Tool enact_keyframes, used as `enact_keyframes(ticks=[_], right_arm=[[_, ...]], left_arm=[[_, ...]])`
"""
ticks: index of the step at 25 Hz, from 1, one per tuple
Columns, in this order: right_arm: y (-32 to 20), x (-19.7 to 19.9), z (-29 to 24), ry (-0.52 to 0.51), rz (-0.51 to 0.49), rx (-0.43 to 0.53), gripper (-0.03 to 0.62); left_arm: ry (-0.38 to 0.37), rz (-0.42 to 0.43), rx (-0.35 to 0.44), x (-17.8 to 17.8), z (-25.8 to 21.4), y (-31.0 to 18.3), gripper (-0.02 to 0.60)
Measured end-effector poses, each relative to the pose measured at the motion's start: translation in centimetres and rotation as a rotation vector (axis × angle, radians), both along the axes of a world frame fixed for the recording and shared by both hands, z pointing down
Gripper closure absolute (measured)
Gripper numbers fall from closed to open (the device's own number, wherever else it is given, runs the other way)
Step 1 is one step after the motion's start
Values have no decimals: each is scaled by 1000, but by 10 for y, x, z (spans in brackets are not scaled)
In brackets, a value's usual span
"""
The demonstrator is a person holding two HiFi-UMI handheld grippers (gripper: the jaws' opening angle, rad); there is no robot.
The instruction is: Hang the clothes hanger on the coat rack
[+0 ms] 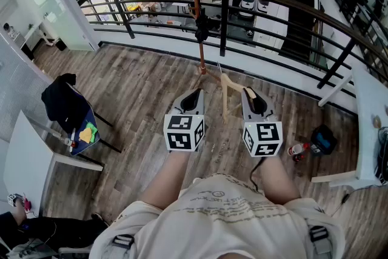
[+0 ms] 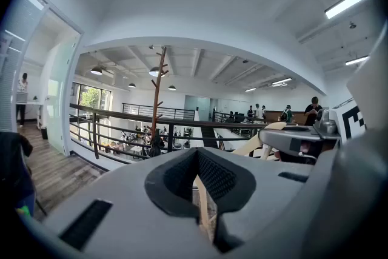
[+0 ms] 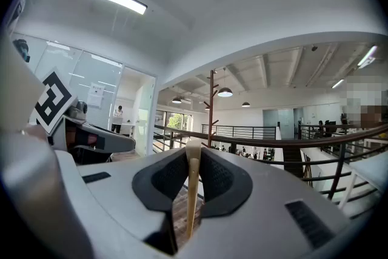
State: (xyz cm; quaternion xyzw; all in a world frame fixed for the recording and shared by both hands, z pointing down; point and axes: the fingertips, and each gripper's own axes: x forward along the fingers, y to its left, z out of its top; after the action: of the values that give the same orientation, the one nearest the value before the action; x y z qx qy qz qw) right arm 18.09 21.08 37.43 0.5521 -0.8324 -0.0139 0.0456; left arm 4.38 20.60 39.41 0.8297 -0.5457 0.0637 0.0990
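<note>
Nearest the lens, a pale printed shirt [image 1: 224, 206] and two bare forearms [image 1: 165, 182] reaching forward. Just beyond, left gripper [image 1: 193, 96] and right gripper [image 1: 250, 94] side by side, with the pale wooden clothes hanger [image 1: 225, 93] spanning the gap between them. Left fingers [image 2: 227, 176] pinched on a thin wooden strip of it; right fingers [image 3: 221, 176] clamped on a wooden edge running up between them. A two-handed hold, probably to keep the frame steady and square while lining it up. Not yet on the coat rack [image 1: 195, 9], standing close ahead by the railing [image 1: 285, 6], its pegs visible in both gripper views.

Hanger's hook not to be made out in any view. Rack's top cut off at the head view's edge, its foot partly masked by the hanger — so hard to say which peg is meant, or how near the hook sits.
</note>
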Motion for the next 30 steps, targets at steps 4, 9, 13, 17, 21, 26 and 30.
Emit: enact_keyframes(ticks=[4,9,13,17,21,26,30], right_arm=[[-4,2,-1,-8,-3,4,543],[-5,1,1,-11,1,2,543],[-10,-3,2,10,19,2,543],[-15,-11,2,10,31,5,543],[-18,-26,-2,21,39,17,543],[-20,-48,-1,29,55,30,543],[-20,-63,0,36,64,35,543]], left_arm=[[12,-1,-15,2,4,-3,578],[15,10,-29,6,8,-7,578],[17,22,-34,1,10,-10,578],[12,28,-46,-10,18,-16,578],[15,35,-49,-24,20,-19,578],[27,38,-43,-53,25,-21,578],[34,34,-52,-75,32,-19,578]])
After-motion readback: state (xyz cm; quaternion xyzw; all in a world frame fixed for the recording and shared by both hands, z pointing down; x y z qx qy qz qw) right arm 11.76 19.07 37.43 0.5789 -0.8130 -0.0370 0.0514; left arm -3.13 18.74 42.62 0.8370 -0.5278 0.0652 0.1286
